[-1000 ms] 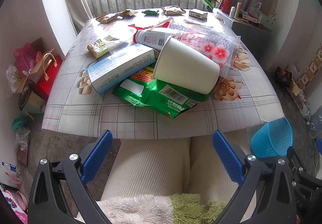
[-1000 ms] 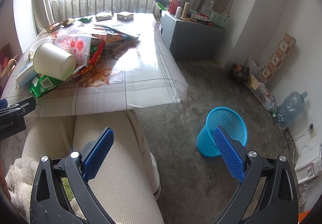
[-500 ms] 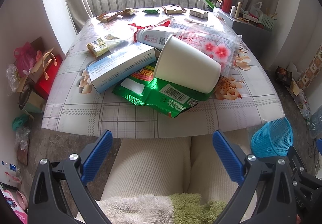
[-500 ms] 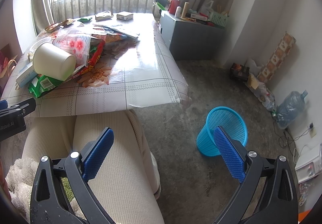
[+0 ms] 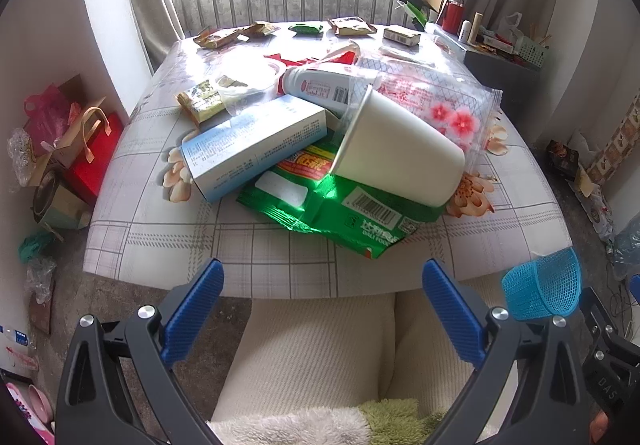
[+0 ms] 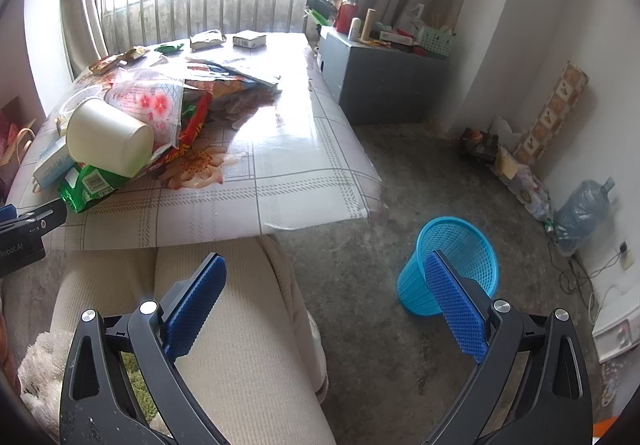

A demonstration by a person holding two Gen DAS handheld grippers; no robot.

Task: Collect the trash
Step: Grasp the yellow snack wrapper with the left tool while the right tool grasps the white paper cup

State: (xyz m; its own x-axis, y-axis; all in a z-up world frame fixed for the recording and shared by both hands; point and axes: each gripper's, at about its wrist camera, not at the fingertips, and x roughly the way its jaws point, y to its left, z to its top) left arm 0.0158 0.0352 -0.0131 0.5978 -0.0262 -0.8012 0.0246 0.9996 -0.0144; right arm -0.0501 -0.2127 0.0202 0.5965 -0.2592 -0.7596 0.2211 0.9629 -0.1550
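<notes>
The left gripper [image 5: 322,309] hangs over a cream cushioned seat [image 5: 320,357], its blue-padded jaws spread wide with nothing between them, pointing at the near edge of a table [image 5: 168,245] covered in a plaid and flower-print cloth. The trash sits piled toward 12 o'clock from this gripper: a white paper cup [image 5: 396,153] lies on its side, mouth turned to about 10 o'clock, resting on a green snack wrapper [image 5: 332,209] that reaches closest to the table's near edge. A pale blue carton [image 5: 256,149] lies at 9 o'clock of the cup, overlapping the wrapper, and a white bottle [image 5: 320,87] lies on its side behind the carton. A clear bag printed with pink flowers [image 5: 440,101] lies behind and partly under the cup. Smaller wrappers and a small box [image 5: 401,35] sit along the far edge, well apart from the pile. The right gripper [image 6: 326,301] also has its jaws spread and empty, held over the seat and the bare grey floor [image 6: 360,285]. A blue mesh wastebasket [image 6: 460,245] stands on the floor at about 1 o'clock from it, off the table's right corner, partly hidden by the right jaw pad.
</notes>
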